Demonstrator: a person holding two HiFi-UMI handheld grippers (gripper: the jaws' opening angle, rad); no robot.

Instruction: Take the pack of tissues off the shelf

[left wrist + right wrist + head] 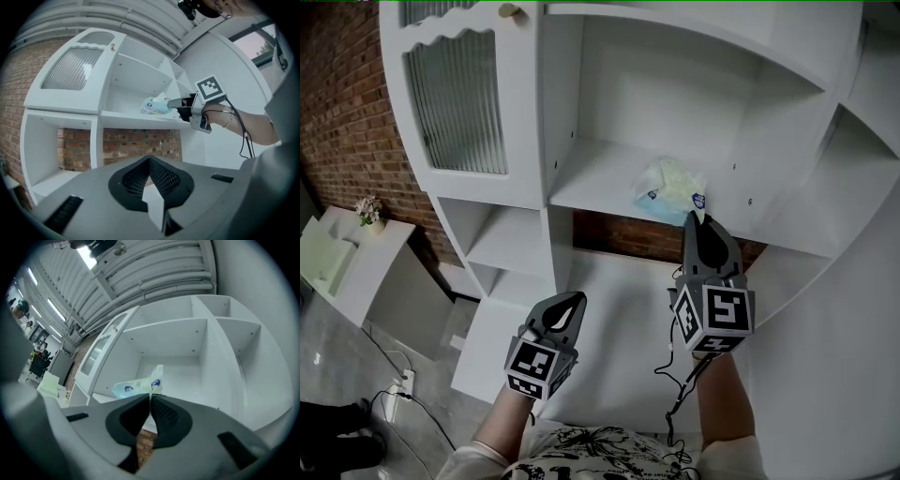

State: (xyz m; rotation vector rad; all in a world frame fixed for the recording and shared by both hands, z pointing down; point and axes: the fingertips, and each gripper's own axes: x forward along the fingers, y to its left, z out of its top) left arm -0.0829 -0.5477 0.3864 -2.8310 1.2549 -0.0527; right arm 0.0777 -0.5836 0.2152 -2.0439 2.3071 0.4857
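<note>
Right gripper jaws close on the pack edge at their tips, the pinch barely visible; left gripper jaws closed, empty.

I've got the pack of tissues lying on the shelf, toward its right front, with my right gripper just in front of it, tips at its near edge. My left gripper sits lower and further left, well apart from the pack, in front of the lower compartments. The cabinet door is left of the shelf, the brick wall is behind the unit, and a side table stands far left.
</note>
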